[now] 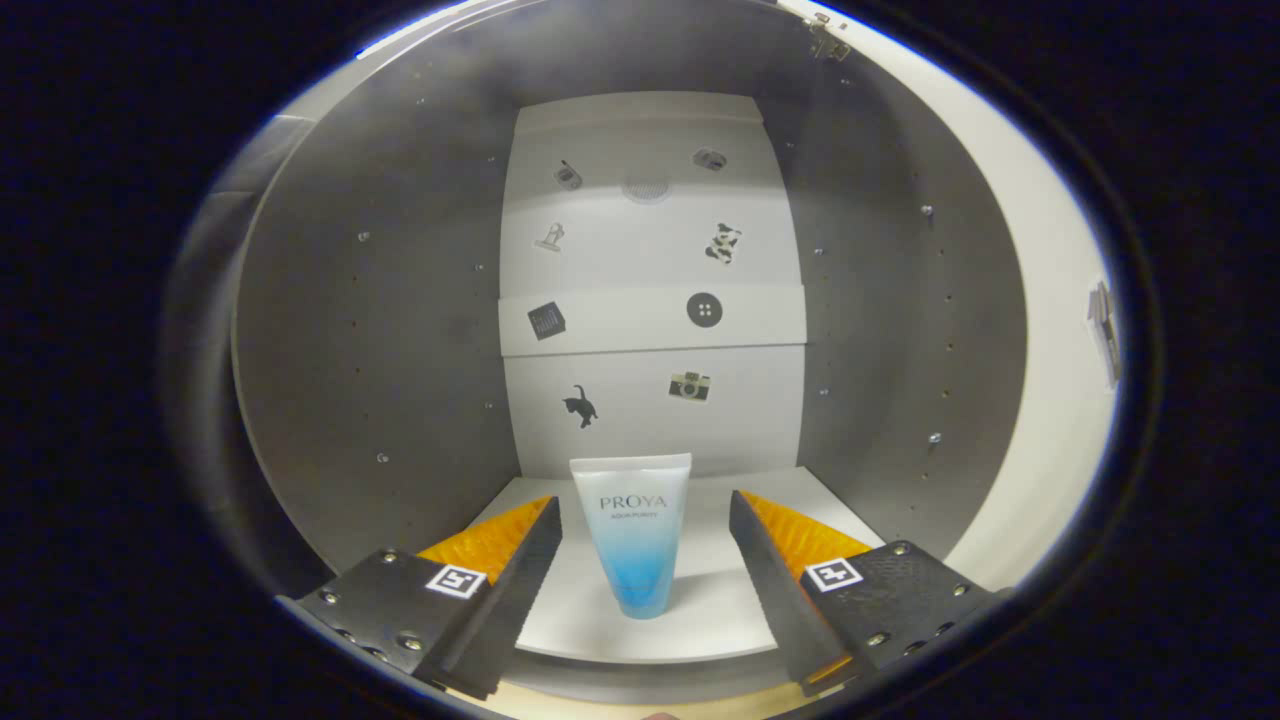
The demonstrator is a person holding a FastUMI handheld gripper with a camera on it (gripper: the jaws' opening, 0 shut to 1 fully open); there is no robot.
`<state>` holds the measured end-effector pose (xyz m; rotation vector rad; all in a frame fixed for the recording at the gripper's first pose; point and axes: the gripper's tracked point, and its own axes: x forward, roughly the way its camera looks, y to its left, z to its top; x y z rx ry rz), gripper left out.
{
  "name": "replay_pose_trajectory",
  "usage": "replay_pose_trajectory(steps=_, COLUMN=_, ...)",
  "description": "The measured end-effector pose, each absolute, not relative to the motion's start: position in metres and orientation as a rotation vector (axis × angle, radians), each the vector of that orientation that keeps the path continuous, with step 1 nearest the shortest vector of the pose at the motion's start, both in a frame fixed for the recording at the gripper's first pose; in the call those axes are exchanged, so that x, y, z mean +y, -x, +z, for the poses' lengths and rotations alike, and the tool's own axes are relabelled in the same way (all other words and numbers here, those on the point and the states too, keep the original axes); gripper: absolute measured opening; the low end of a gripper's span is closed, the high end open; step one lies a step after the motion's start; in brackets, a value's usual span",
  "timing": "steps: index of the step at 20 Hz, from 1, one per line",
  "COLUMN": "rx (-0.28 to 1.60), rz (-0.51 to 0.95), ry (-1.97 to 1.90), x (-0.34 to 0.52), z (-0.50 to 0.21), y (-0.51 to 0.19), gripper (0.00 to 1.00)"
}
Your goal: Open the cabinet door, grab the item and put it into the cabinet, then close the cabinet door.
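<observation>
Scene: the gripper view looks straight into an open cabinet (350, 330) with grey side walls and a pale back panel (650, 250) dotted with small stickers.
Item: a cosmetic tube (634, 535) stands upright on its cap on the cabinet's white shelf (700, 620), near the shelf's front edge and roughly midway between its two side edges.
Jaws: the gripper (645, 560) has its jaws spread wide – one finger stands on each side of the tube with a clear gap on both sides, so neither touches it.
Door: a pale door (1050, 350) hangs swung out on the right side, with a hinge (828, 40) showing at its top corner and a handle at its far edge.
Step in hand, as I judge it: the tube appears to be placed and let go, so what remains is backing out and shutting the door.
How to do it well: draw the gripper straight back along the line of the fingers – no sideways drift – because the tall narrow tube would tip at a light knock from either finger.
Clearance: keep the jaws wide until the fingertips are past the shelf's front edge.
Door closing: once clear, move to the outer face of the door and push it round evenly, slowing near the frame so a slam does not topple the tube.
</observation>
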<state>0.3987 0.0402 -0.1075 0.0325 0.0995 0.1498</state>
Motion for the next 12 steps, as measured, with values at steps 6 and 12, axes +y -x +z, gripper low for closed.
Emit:
replay_pose_trajectory(steps=6, rx=0.061, rz=0.130, ry=-0.021, x=0.035, z=-0.085, y=-0.331, gripper=1.00)
replay_pose_trajectory(steps=12, rx=0.047, rz=0.087, ry=0.010, x=0.022, z=-0.072, y=-0.225, gripper=1.00)
